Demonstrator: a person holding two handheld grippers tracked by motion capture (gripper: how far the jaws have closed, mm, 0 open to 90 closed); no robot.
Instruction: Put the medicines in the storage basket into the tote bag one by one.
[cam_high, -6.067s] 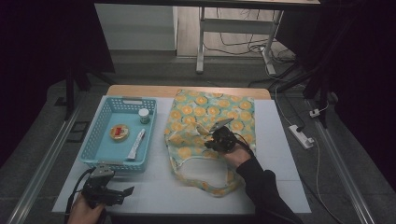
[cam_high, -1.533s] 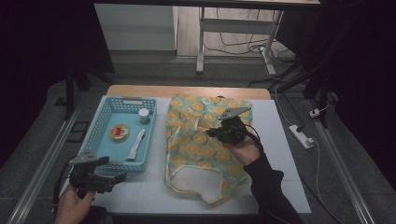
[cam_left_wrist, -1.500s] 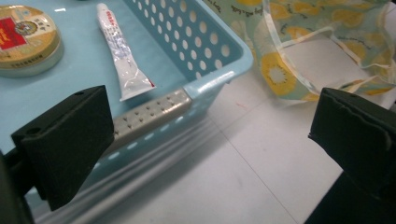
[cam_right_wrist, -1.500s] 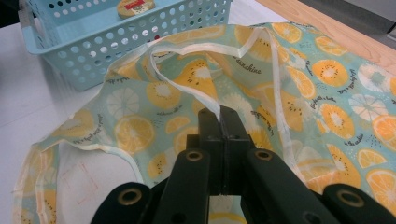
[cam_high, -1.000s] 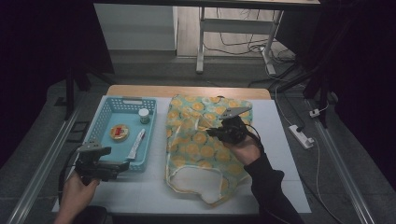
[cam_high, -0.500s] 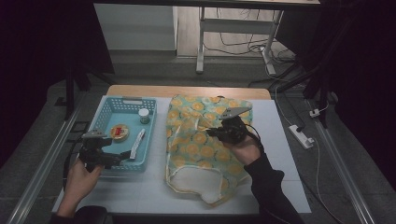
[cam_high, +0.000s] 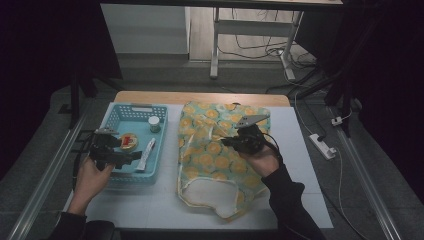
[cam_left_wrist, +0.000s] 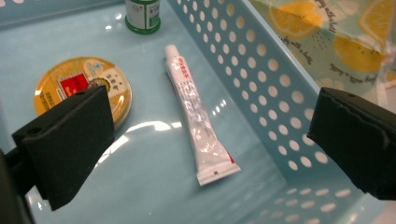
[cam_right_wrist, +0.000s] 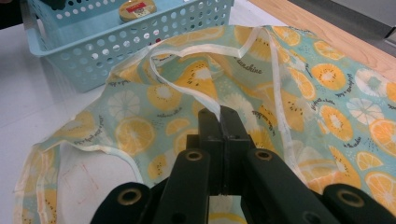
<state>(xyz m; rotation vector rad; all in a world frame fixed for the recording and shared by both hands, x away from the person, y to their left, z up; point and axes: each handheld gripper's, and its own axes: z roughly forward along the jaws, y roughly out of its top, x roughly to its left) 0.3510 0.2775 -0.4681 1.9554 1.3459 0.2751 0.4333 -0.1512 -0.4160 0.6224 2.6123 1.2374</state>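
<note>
Right gripper (cam_right_wrist: 219, 116): fingers pinched tight on the bag (cam_high: 220, 150) handle, bag in the table's middle | Left gripper (cam_left_wrist: 205, 135): fingers wide open, empty, over the tube (cam_left_wrist: 198, 126) in the basket (cam_high: 112, 120) by the left edge | Done: bag held up | Left: grab tube, put it in bag

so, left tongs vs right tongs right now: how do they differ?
Left tongs stand wide open over the blue basket, holding nothing; right tongs are shut on the bag's pale strap. Left ones point at the tube; right ones sit over the fruit-print bag. Both are hand-held, with black jaws.
</note>
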